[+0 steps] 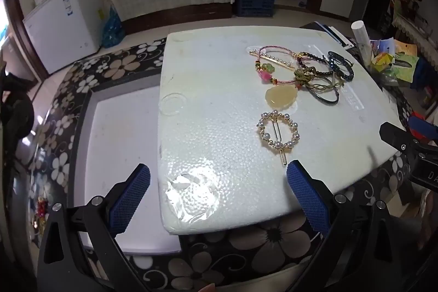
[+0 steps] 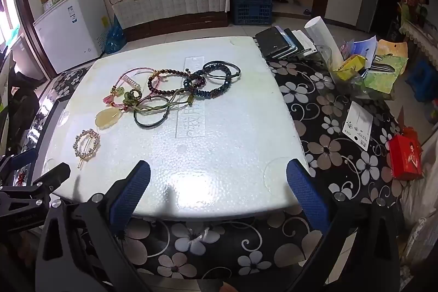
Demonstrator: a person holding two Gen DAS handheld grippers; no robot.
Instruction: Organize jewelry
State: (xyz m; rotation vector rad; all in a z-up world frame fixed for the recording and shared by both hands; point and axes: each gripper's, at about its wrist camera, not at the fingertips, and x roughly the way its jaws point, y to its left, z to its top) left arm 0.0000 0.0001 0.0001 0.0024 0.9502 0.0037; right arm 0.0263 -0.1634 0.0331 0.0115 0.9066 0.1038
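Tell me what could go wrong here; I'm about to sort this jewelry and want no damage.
1. The bracelets lie tangled with cords and the yellow pendant; lifting one may drag the others along.
2. The pearl hair clip lies flat on the foam board; the open left tool may gouge the foam picking it up.

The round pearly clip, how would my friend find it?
Look at the white foam board on the flowery table. Nearer than the tangled bracelet pile lies the pearl ring clip, alone. It is the only gold circle studded with pearls, with a pin across it.
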